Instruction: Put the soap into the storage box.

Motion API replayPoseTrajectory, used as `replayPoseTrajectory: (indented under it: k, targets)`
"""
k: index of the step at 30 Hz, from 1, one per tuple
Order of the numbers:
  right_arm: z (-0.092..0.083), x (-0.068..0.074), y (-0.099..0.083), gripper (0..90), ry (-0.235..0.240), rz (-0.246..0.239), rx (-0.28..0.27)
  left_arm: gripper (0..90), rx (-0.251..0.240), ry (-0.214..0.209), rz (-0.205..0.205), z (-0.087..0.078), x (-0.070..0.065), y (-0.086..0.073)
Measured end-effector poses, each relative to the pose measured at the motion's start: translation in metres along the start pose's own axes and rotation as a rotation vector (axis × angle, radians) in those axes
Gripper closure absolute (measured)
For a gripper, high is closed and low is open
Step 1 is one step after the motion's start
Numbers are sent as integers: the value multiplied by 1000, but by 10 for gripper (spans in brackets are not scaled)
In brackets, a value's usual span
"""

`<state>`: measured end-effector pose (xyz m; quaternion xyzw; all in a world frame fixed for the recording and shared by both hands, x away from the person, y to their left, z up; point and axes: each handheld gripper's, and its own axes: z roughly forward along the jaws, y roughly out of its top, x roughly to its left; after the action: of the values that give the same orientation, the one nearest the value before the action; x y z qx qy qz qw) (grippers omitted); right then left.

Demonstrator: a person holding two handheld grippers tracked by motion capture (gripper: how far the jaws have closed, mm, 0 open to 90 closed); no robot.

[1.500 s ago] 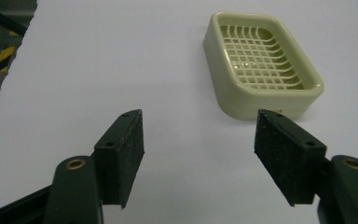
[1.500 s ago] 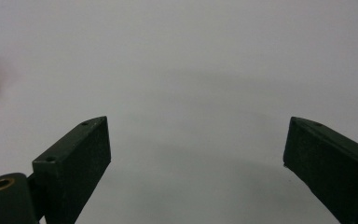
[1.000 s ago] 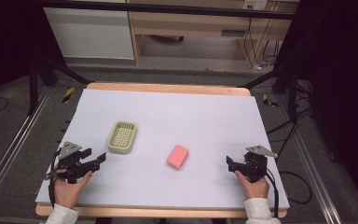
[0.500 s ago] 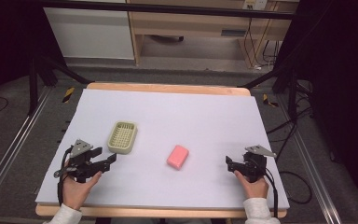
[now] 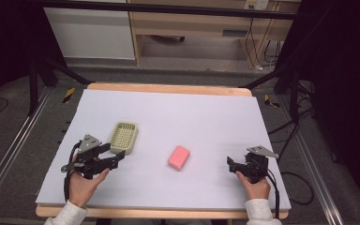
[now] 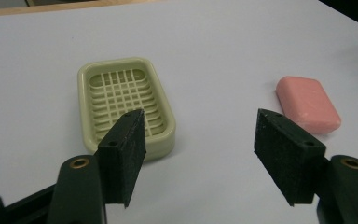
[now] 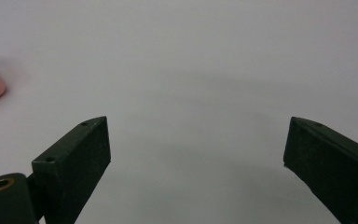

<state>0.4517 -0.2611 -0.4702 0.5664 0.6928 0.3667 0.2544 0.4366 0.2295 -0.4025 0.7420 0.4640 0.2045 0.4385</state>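
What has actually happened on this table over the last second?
The left gripper moved forward and inward from the table's near-left edge toward the soap dish, jaws open, gripping nothing. The dish, the pink soap and the right gripper, also open and empty, stayed where they were.

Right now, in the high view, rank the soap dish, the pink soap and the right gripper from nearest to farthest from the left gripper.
1. Soap dish, just beyond the left gripper.
2. Pink soap, mid-table.
3. Right gripper, at the table's far right.
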Motion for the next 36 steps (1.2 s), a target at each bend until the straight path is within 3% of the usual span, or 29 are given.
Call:
replayPoseTrajectory:
  k: [9,15,36]
  targets:
    - [0,1,0,74,5,-1,6,335,10,-40,25,14,-19,17]
    - [0,1,0,76,3,0,9,335,24,-51,61,22,-30,20]
    - [0,2,0,75,15,2,5,323,78,-98,121,53,-68,36]
